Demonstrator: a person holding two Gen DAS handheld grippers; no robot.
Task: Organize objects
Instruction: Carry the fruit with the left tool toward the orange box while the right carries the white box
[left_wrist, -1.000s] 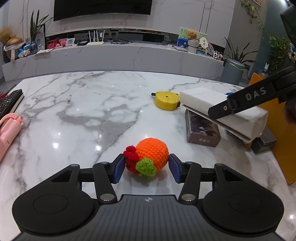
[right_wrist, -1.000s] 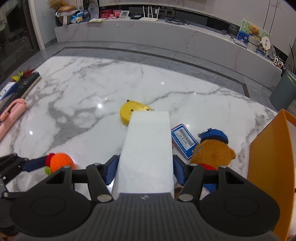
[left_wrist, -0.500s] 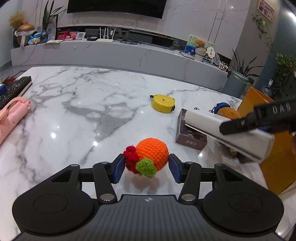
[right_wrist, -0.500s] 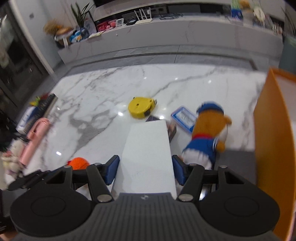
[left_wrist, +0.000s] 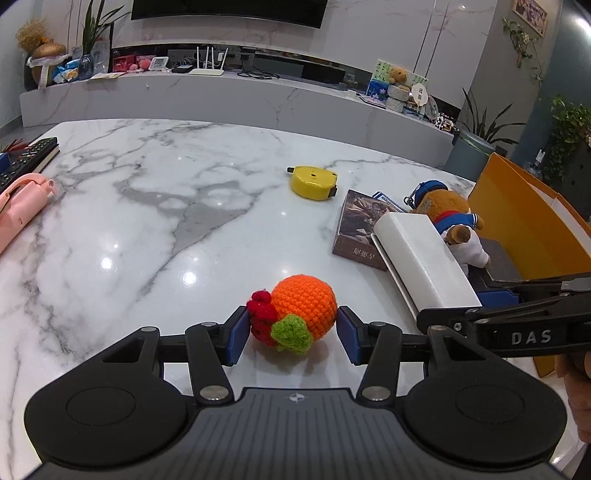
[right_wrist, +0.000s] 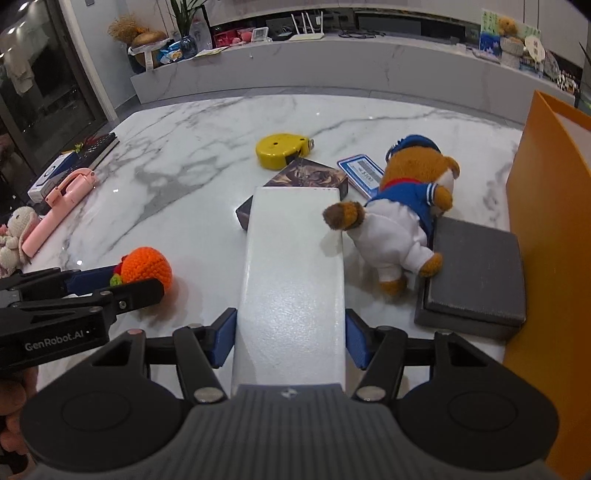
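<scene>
Left gripper (left_wrist: 291, 334) is clamped on the crochet orange (left_wrist: 301, 310), low centre of the left wrist view: both blue pads sit against its sides, the red and green knit bits bulging toward the left pad. It's yarn, so judge it light, soft and squashy; it won't slip, but it will deform, so you want the pads across the widest part of the ball as they are, not on the leaf or berries. Whether it rests on the marble table (left_wrist: 155, 221) or hangs just above it I can't tell. Your right gripper (right_wrist: 290, 341) is gripping the white box (right_wrist: 293, 280), which runs from bottom centre up to mid-frame in the right wrist view, pads on its two long sides near the close end. Looks rigid, glossy and smooth, probably fairly light; held at one end it can pivot, so a hold nearer its middle would be steadier. Its far end overlaps the dark printed box (right_wrist: 306, 177) in that view, and the plush bear (right_wrist: 410, 206) lies just beside it on the right, one paw close to the white edge. Past the bear, right of frame, a dark grey flat case (right_wrist: 476, 269) sits against the orange bin (right_wrist: 546, 206), likely your drop target. Yellow tape measure (right_wrist: 280, 149) sits upper centre; pink stick (right_wrist: 61, 210) far left, well apart.
</scene>
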